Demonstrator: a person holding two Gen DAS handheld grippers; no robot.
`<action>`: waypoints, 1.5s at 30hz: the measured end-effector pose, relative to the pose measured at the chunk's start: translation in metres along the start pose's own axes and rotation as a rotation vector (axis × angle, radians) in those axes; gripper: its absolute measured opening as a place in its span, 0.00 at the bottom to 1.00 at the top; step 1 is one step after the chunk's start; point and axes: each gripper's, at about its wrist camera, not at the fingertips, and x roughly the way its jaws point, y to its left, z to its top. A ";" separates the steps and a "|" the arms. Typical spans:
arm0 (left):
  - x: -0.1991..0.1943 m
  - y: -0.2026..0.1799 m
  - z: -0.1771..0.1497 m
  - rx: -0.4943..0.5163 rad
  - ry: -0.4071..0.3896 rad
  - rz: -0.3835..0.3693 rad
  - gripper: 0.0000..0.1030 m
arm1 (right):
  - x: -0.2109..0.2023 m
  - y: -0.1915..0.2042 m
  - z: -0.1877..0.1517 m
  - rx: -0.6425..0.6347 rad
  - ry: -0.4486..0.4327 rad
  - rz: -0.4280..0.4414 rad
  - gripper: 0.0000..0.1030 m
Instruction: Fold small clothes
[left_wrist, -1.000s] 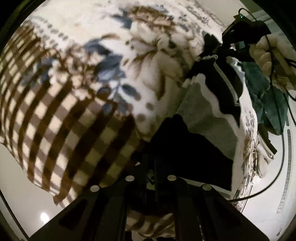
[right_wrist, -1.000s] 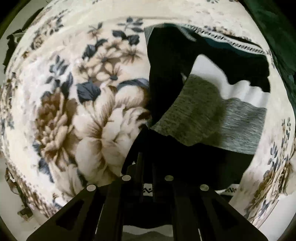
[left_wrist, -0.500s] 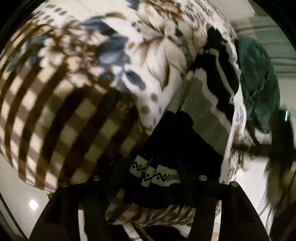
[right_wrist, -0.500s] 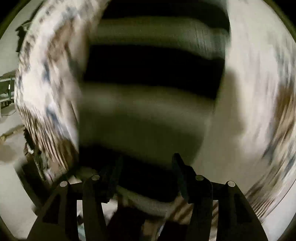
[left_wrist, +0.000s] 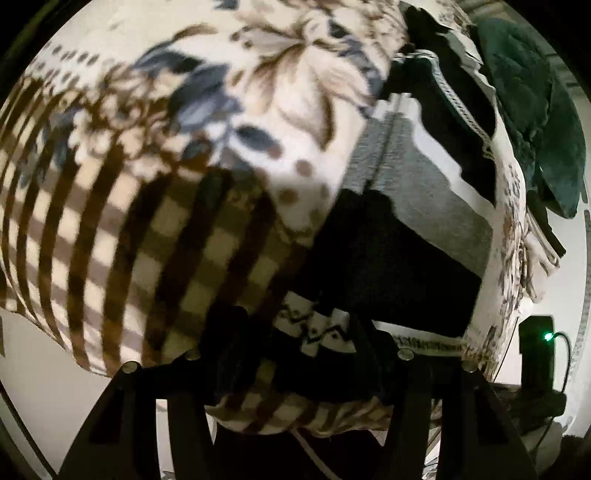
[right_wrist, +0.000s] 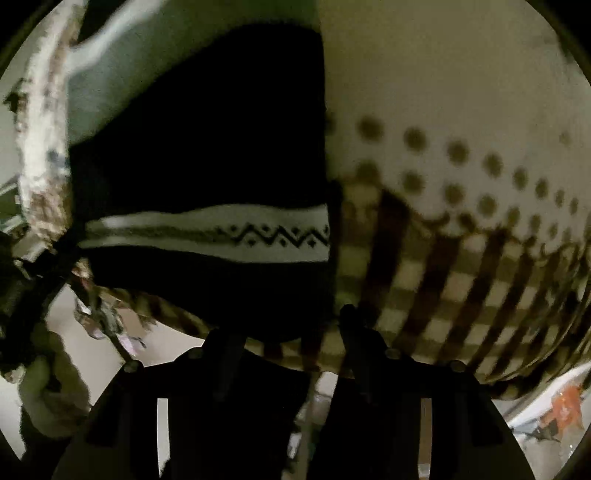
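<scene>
Two views: both wrist cameras look steeply down on one bed.
Blanket (left_wrist: 258, 92): floral and brown-check cover spread over the bed, the largest thing in sight; its checked edge hangs nearest both cameras.
Garment (left_wrist: 388, 251): black, grey and white striped piece lying on the blanket at the near right edge in the left view; long axis runs from that near edge away toward the far side; white zigzag band (right_wrist: 221, 232) lies across it at the near end.
Green cloth (left_wrist: 535, 110): heaped at the far right edge, beyond the garment.
Left gripper (left_wrist: 295, 339): jaws apart, band between them, pads not pressing; a second ago they were closed on the black fabric.
Right gripper (right_wrist: 291, 332): jaws apart and closing, hovering at the garment's near hem; earlier clamped farther up the blanket.
</scene>
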 end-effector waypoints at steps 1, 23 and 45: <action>0.001 -0.007 -0.001 0.025 0.001 0.010 0.53 | -0.006 -0.002 -0.001 -0.001 -0.021 0.017 0.51; -0.005 -0.018 0.001 0.066 0.005 0.117 0.12 | -0.040 -0.033 -0.017 0.080 -0.121 0.243 0.21; -0.072 -0.081 0.094 0.062 -0.213 -0.047 0.79 | -0.116 -0.059 0.071 0.071 -0.214 0.302 0.62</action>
